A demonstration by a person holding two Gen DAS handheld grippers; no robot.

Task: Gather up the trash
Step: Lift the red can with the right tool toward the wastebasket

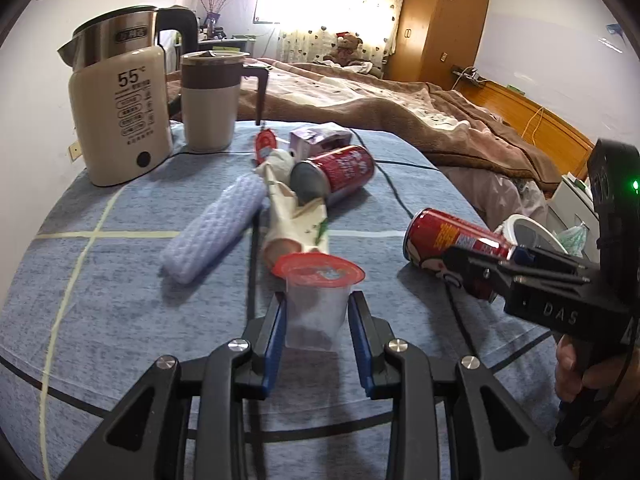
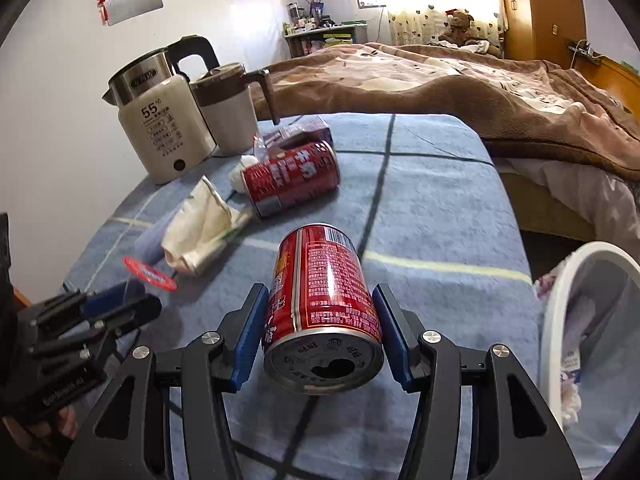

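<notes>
My left gripper [image 1: 318, 302] is shut on a clear plastic cup [image 1: 314, 320] with a red rim, held just above the blue tablecloth [image 1: 120, 300]. In the right wrist view, my right gripper [image 2: 320, 292] is shut on a red drink can [image 2: 320, 280], whose opened top faces the camera. Each gripper shows in the other's view: the right gripper [image 1: 480, 270] with its can [image 1: 444, 236], and the left gripper [image 2: 116, 304] under the cup's red rim [image 2: 150, 274]. A second red can [image 1: 340, 172] lies on its side farther back.
A crumpled paper wrapper [image 1: 296, 220], a lavender bumpy pack [image 1: 216, 232], a purple carton [image 1: 316, 138] and a white tissue [image 1: 280, 160] lie mid-table. A kettle [image 1: 120, 120] and mug [image 1: 210, 100] stand at the back left. A white bin [image 2: 560, 320] sits off the table's right edge, with a bed behind.
</notes>
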